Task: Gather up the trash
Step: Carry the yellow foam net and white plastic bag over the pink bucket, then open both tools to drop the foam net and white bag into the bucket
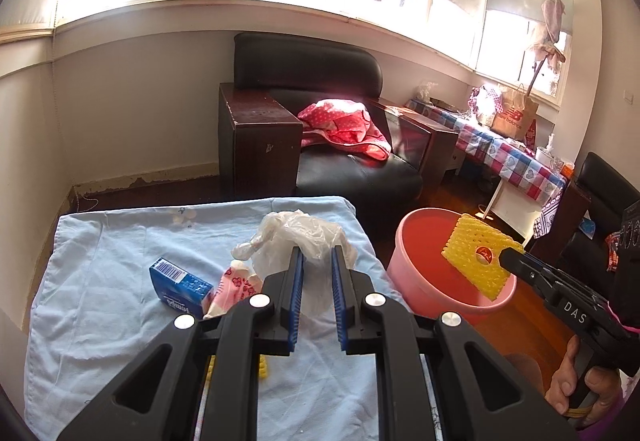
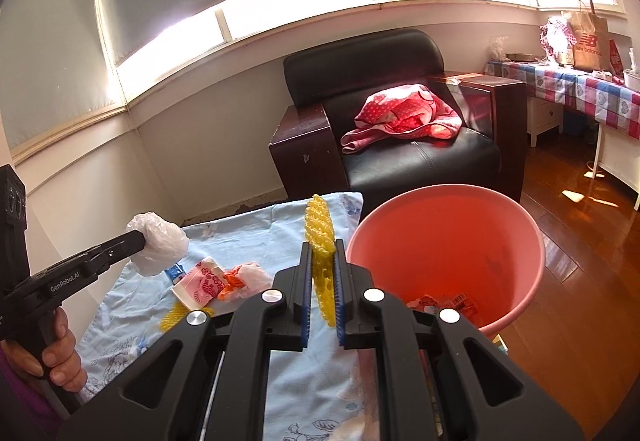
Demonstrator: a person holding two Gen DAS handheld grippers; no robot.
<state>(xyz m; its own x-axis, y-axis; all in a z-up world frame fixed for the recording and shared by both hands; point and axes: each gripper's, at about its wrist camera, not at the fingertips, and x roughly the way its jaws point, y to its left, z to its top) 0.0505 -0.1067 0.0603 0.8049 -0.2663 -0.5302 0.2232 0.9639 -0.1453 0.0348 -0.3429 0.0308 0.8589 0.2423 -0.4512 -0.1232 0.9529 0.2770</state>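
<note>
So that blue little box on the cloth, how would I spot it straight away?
Find the light blue cloth spread beside the pink bucket. Near its middle lies a small heap of litter, and the blue box sits at the heap's left end, touching a pink flowered wrapper. It is the only dark blue, hard-edged thing there, with a barcode on one end.

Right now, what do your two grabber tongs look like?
Both tongs are black plastic with blue ribbed pads and round silver bolts. The left tongs say "GenRobot.AI" in white; the right tongs say "DAS". A purple sleeve shows at the wrist.

Black grippers (image 1: 316,257), blue-lined jaws
</note>
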